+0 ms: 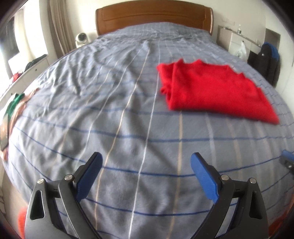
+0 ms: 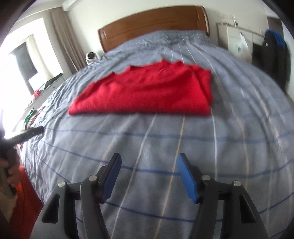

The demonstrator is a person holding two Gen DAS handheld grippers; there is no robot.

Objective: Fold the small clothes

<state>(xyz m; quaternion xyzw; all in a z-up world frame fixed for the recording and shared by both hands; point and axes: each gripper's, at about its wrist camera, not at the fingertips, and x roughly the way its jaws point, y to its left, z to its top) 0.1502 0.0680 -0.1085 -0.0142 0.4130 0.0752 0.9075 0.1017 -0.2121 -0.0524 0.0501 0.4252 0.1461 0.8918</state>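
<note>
A red knitted garment [image 1: 213,90] lies folded flat on the blue-grey checked bedspread [image 1: 110,110]. In the left wrist view it is ahead and to the right; in the right wrist view the garment [image 2: 147,92] is straight ahead. My left gripper [image 1: 146,161] is open and empty, above the bedspread near the bed's foot. My right gripper [image 2: 148,161] is open and empty, above the bedspread [image 2: 165,143] short of the garment. The right gripper's tip [image 1: 288,160] shows at the right edge of the left wrist view; the left gripper [image 2: 27,135] shows at the left of the right wrist view.
More clothes, green and pinkish [image 1: 14,104], lie at the bed's left edge. A wooden headboard [image 1: 154,16] stands at the far end. A white round device [image 1: 81,38] sits left of it. A dark jacket [image 1: 266,60] hangs at the right. A white dresser [image 1: 27,73] runs along the left.
</note>
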